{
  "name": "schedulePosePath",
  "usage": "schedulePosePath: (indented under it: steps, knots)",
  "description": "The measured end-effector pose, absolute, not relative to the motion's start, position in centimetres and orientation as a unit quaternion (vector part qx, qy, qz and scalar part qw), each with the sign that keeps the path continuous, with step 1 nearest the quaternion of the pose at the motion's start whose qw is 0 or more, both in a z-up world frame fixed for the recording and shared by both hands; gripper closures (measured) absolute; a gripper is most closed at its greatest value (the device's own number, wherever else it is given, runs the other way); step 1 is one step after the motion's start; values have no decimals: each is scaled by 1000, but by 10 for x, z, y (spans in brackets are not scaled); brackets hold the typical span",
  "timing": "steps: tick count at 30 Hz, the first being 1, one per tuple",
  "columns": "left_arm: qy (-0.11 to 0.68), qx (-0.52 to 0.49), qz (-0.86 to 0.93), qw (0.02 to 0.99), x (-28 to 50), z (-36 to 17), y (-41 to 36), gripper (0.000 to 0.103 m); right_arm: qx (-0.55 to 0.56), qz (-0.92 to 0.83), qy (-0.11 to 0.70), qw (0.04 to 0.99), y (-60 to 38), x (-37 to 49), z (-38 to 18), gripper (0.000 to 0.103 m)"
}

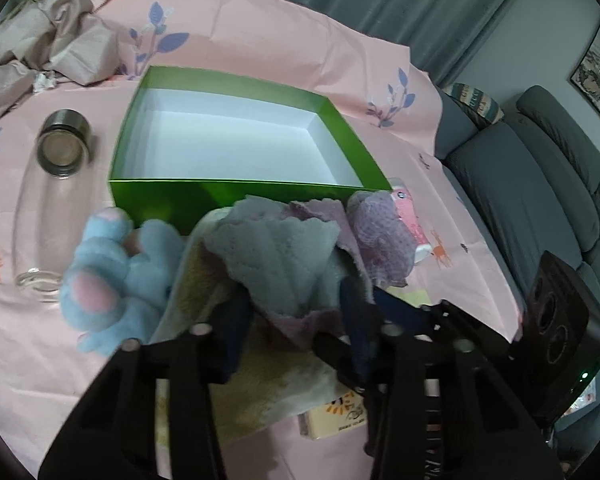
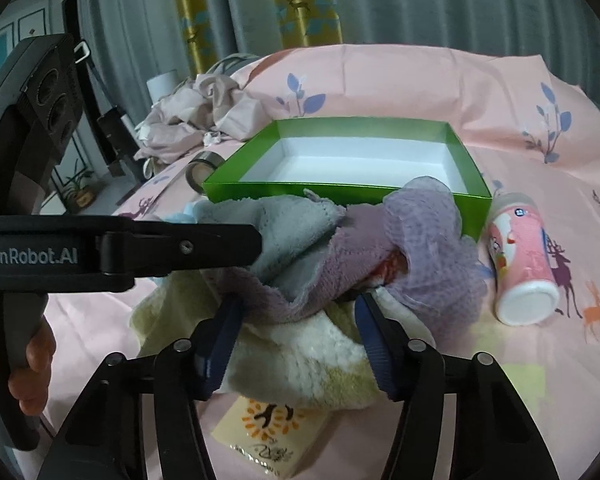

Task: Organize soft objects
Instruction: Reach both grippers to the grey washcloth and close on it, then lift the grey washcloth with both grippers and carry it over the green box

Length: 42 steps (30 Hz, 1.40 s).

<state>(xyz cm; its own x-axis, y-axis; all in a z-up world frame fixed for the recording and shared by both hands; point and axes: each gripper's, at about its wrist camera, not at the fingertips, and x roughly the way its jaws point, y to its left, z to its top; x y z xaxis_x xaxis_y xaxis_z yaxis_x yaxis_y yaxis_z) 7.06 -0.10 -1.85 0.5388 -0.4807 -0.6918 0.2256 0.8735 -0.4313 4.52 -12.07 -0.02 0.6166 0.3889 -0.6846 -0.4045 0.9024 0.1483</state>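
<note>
A pile of soft things lies in front of an open green box with a white, empty inside. The pile holds a grey and mauve towel, a mauve mesh sponge, a yellow and white fluffy towel and a blue plush toy. My left gripper is open with its jaws around the grey and mauve towel. My right gripper is open, with its jaws on either side of the towel pile. The left gripper's body crosses the right wrist view.
A clear glass bottle lies left of the box. A pink cylinder can lies right of the pile. A small yellow packet lies under the towel's near edge. Crumpled beige cloth sits at the back left. A grey sofa stands at the right.
</note>
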Motion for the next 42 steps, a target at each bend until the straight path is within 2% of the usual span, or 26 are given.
schedulePosePath:
  steps: [1,2,4,5,8,11,29,42]
  knots:
    - [437,-142,-206,864,72,-19,-3,83,-11,224,378,898,-120,46,0,50]
    - [437,-138,-208,864,73,-19,-5,88,-11,231,378,896,-119,48,-1,56]
    - [439,-141,-210,862,74,-20,-5,93,-18,234,380,895,-116,50,-2,63]
    - [440,-144,-212,860,74,-21,-5,94,-20,236,383,893,-116,51,-2,73]
    - [448,-156,-218,853,78,-25,-4,96,-11,238,387,891,-117,55,-4,87]
    - [447,-170,-227,849,76,-23,0,97,-7,236,379,895,-117,53,-1,92]
    - [342,-142,-268,889,29,72,6,97,-68,232,265,933,-98,5,89,93]
    - [288,-119,-263,913,62,126,13,96,-102,226,191,950,-83,34,139,93]
